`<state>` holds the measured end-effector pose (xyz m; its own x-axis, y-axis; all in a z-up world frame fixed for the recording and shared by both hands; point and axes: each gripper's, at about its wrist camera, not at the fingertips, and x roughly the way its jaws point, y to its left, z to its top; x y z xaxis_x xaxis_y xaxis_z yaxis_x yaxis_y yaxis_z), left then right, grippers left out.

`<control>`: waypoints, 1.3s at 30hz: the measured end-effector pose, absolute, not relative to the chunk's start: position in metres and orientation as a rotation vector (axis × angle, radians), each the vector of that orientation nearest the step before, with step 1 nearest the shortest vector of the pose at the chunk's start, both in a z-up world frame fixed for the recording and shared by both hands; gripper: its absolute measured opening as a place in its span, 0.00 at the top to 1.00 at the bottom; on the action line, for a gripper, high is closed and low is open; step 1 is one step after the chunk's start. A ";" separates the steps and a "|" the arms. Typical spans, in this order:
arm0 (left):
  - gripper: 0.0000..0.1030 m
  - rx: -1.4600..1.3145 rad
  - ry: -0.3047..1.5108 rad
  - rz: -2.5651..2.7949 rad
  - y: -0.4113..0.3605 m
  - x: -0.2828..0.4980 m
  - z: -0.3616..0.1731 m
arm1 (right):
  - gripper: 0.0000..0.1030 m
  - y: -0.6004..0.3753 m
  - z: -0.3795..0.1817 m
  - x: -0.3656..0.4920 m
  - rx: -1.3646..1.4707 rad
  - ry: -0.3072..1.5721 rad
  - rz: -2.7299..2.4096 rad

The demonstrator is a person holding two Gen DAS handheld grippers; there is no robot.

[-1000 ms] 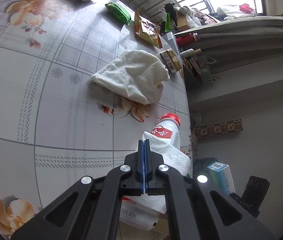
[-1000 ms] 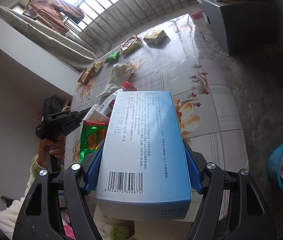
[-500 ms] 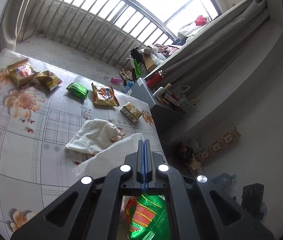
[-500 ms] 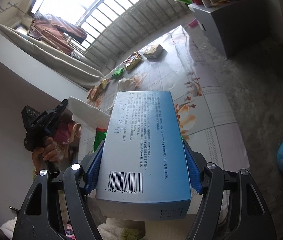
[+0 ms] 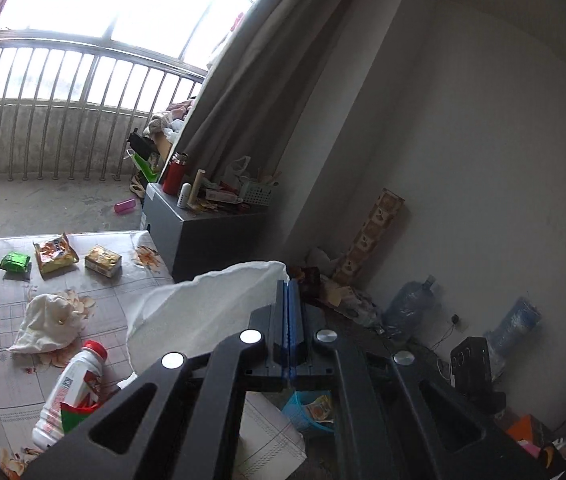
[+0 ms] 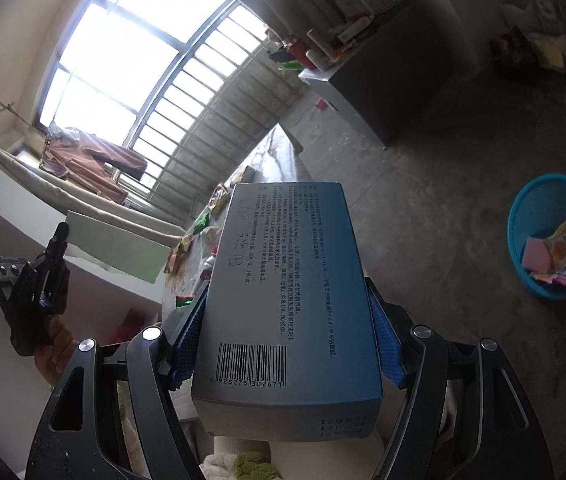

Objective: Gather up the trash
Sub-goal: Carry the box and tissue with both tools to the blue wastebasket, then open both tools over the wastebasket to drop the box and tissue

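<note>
Both loads are off the tabletop and bound for the bin (image 6: 555, 236) on the floor: the left gripper (image 5: 289, 312) is pinched tight on a tissue (image 5: 203, 312), while the right gripper (image 6: 283, 320) clamps a box (image 6: 287, 280) across its width. Next, I'd say, carry each over the bin's rim and let go.

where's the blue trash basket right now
In the right wrist view the blue basket sits on the bare floor at the right edge, to the right of the blue box clamped in the right gripper.
</note>
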<state>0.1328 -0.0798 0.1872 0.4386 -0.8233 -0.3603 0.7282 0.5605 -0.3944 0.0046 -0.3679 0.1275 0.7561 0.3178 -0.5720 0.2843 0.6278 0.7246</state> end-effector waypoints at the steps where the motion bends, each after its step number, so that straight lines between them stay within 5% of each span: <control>1: 1.00 -0.183 0.574 -1.008 -0.098 0.127 0.184 | 0.35 -0.376 0.123 -0.008 0.935 0.728 -0.004; 14: 1.00 -0.035 0.904 -1.255 -0.341 0.077 0.088 | 0.35 -0.466 0.029 -0.111 1.230 0.670 -0.299; 28: 1.00 0.261 1.021 -1.142 -0.541 0.080 -0.042 | 0.31 -0.583 -0.104 -0.076 1.500 0.648 -0.484; 30: 0.89 0.311 1.032 -1.100 -0.558 0.086 -0.060 | 0.15 -0.597 -0.126 -0.066 1.542 0.643 -0.497; 32: 0.60 0.361 1.028 -1.027 -0.565 0.091 -0.072 | 0.15 -0.604 -0.146 -0.063 1.572 0.681 -0.543; 39: 0.48 0.304 0.990 -0.981 -0.531 0.104 -0.065 | 0.15 -0.583 -0.173 -0.076 1.617 0.718 -0.520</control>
